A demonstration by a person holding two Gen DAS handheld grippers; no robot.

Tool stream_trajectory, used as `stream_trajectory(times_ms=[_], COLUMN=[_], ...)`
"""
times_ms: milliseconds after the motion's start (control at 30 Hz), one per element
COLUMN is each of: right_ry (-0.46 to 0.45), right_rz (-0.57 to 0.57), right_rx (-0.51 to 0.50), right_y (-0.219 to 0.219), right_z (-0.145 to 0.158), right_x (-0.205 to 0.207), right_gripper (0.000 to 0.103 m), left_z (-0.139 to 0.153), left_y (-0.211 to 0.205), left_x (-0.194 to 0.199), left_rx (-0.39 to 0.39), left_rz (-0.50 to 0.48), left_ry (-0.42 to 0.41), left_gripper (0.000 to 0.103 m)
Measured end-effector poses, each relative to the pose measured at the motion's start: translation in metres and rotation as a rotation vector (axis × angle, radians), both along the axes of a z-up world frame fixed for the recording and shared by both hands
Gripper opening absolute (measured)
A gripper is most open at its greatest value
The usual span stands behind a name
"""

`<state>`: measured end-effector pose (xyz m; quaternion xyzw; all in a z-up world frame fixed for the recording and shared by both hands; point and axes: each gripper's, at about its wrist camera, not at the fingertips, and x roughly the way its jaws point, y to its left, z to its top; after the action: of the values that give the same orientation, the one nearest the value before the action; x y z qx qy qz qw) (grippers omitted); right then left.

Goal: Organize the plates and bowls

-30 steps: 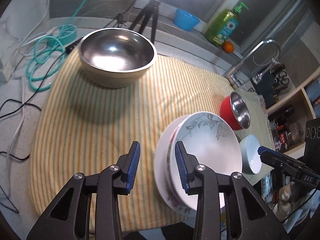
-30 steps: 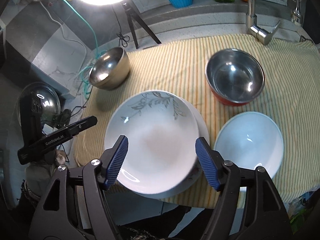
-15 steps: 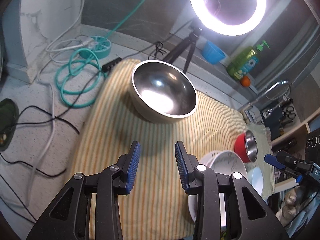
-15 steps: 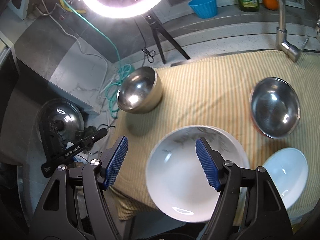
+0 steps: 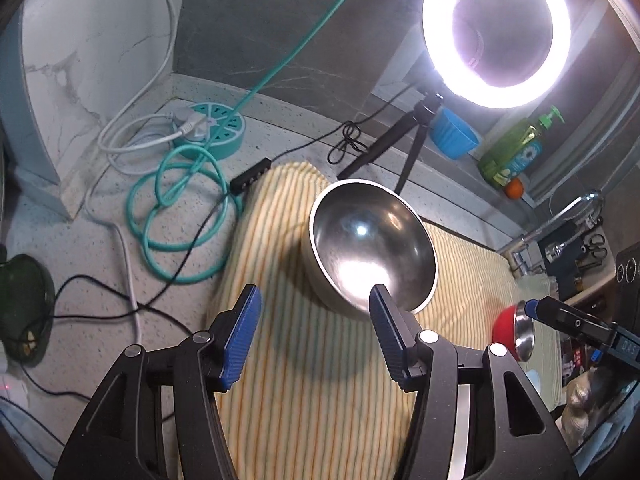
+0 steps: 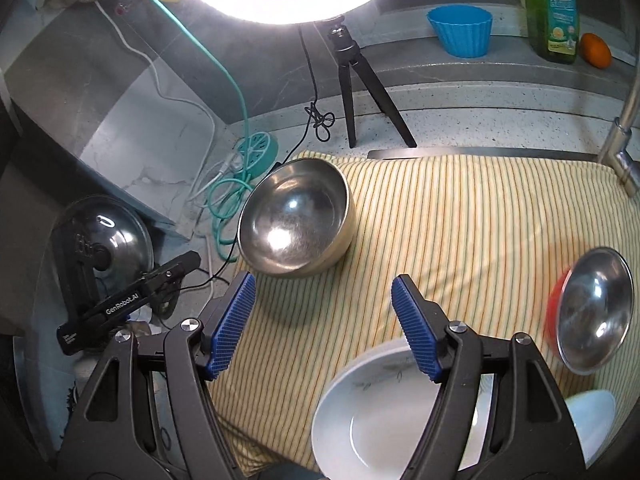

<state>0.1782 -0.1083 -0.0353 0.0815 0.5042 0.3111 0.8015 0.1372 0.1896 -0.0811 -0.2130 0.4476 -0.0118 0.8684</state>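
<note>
Left hand-held gripper [image 5: 314, 330]: we see it empty with jaws spread wide, low centre of the left wrist view, aimed toward the large steel bowl.
Large steel bowl [image 6: 294, 228]: we find it left of centre in the right wrist view, alone on the striped cloth [image 6: 460, 220] that covers the bench; not yet nested with anything.
Right hand-held gripper [image 6: 322, 322]: we see it wide apart too, holding nothing, low centre of its frame, above the cloth.
Leaf-patterned bowl [image 6: 384, 412]: lower centre-right, we see it sitting in or on a white plate whose rim shows just outside it; this pair looks already stacked.
Red steel-lined bowl [image 6: 592, 312]: right edge, standing by itself.
Pale bowl [image 6: 590, 424]: lower right corner, partly cut off, also separate.
Done so far: we judge one stack formed.
Left to do: we judge three bowls remain loose, the large steel one likely next.
</note>
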Motion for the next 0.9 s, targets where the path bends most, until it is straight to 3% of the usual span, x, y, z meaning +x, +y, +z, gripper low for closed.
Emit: stream_trajectory(times_ms=[300, 433, 567, 633, 767, 900], right_ry=[0.07, 0.11, 0.155, 0.173, 0.184, 0.193], right_rz=[-0.047, -0.054, -0.066, -0.07, -0.065, -0.06], right_rx=[-0.008, -0.011, -0.011, -0.006, -0.011, -0.021], right_y=[0.029, 0.038, 0.044, 0.046, 0.051, 0.057], right_z=[-0.027, -0.042, -0.056, -0.062, -0.07, -0.077], right_x=[0.042, 0.056, 0.067, 0.071, 0.076, 0.082], right_gripper=[0.072, 0.055, 0.048, 0.039, 0.033, 0.023], left_z=[-0.02, -0.026, -0.033, -0.036, -0.043, -0.047], left_y=[0.011, 0.013, 0.015, 0.015, 0.015, 0.013], left_x=[0.042, 0.054, 0.064, 0.068, 0.074, 0.076], left_rx=[-0.046, -0.084, -0.133, -0.134, -0.147, -0.149], left_rz=[-0.01, -0.012, -0.007, -0.011, -0.021, -0.033], left_ry=[0.037, 0.053, 0.069, 0.076, 0.094, 0.106], left_gripper=[0.051, 0.04, 0.032, 0.028, 0.02, 0.017])
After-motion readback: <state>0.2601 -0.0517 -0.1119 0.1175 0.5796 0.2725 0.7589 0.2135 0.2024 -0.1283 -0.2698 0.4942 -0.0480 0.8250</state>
